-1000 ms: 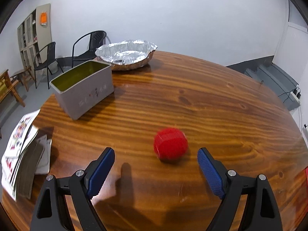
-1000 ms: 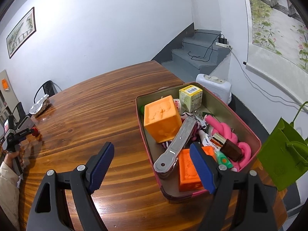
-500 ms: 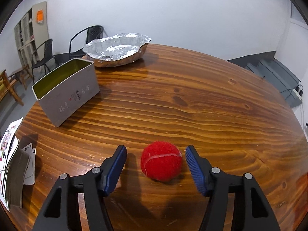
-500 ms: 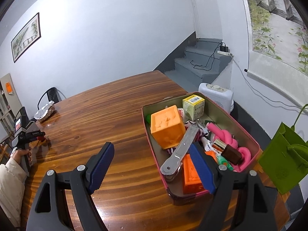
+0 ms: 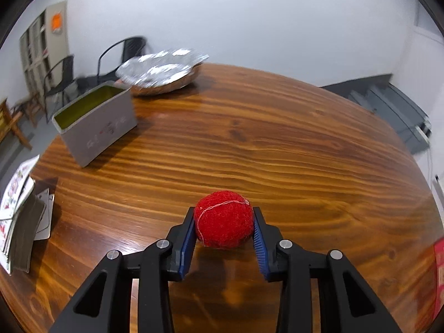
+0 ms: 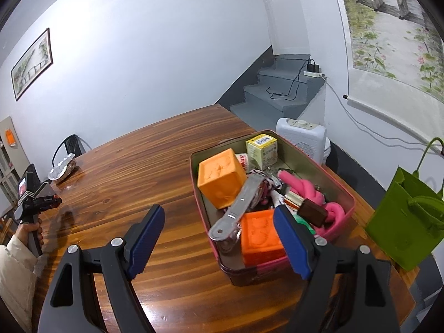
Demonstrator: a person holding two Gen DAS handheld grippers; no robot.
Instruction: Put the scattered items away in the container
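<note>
My left gripper [image 5: 223,229] is shut on a fuzzy red ball [image 5: 223,218], held just above the wooden table [image 5: 277,144]. My right gripper [image 6: 219,222] is open and empty, hovering above the near left corner of the pink-rimmed tin container [image 6: 345,194]. The container holds orange cubes [image 6: 221,177], a metal tool [image 6: 240,208], a pink knotted rope [image 6: 301,186] and a small yellow box [image 6: 262,145]. The left gripper also shows far left in the right wrist view [image 6: 57,201].
A grey open tin [image 5: 97,123] and a foil-lined bowl [image 5: 161,72] stand at the table's far left. A stack of booklets [image 5: 19,216] lies at the left edge. A green bag [image 6: 408,216] and a white heater [image 6: 301,136] stand right of the container.
My left gripper moved forward around the red ball and closed on it. My right gripper stayed open above the container, shifting only slightly.
</note>
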